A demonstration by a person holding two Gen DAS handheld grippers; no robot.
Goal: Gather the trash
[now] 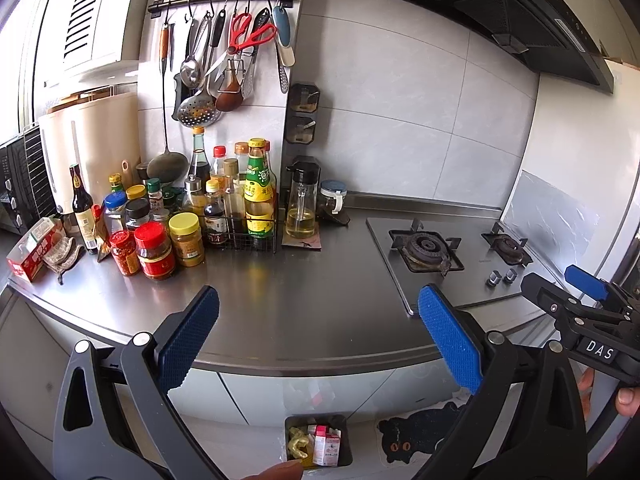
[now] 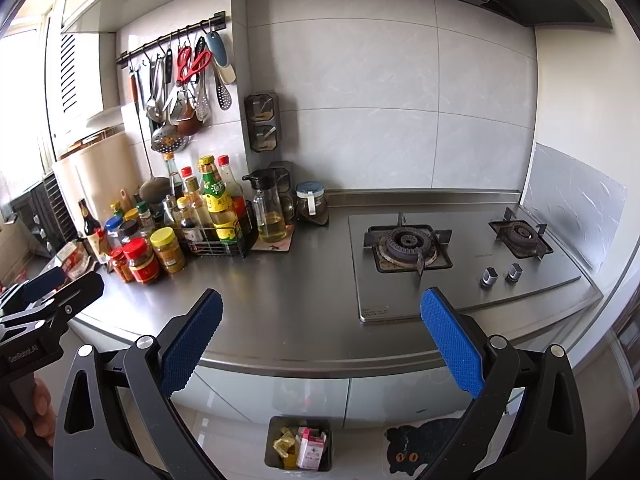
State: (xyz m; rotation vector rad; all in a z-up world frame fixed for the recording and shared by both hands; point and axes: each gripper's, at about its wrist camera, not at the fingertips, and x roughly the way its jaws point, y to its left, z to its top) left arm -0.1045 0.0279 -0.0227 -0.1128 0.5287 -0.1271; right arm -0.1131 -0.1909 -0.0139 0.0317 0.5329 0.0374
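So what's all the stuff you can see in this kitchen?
Trash bin: one, dark, on the floor below the counter, holding a red-white carton and yellow scraps.
Sauce bottles and jars: many, mixed colours, counter's left.
Oil dispenser: one, clear, beside them.
Gas stove: one, steel, two burners, counter's right.
Hanging utensils: several, including red scissors, on a wall rail.
Cat mat: one, black, floor.
Left claw: blue pads, open.
Right claw: blue pads, open.

A steel countertop (image 2: 304,312) runs beneath pale grey wall tiles (image 2: 384,92), with a two-burner gas hob (image 2: 460,256) set into it under a dark range hood (image 1: 516,20). Daylight enters from a window (image 2: 20,92) at the left. Glossy cabinet fronts (image 2: 400,396) stand below, above a light floor with a black cat mat (image 2: 420,446).
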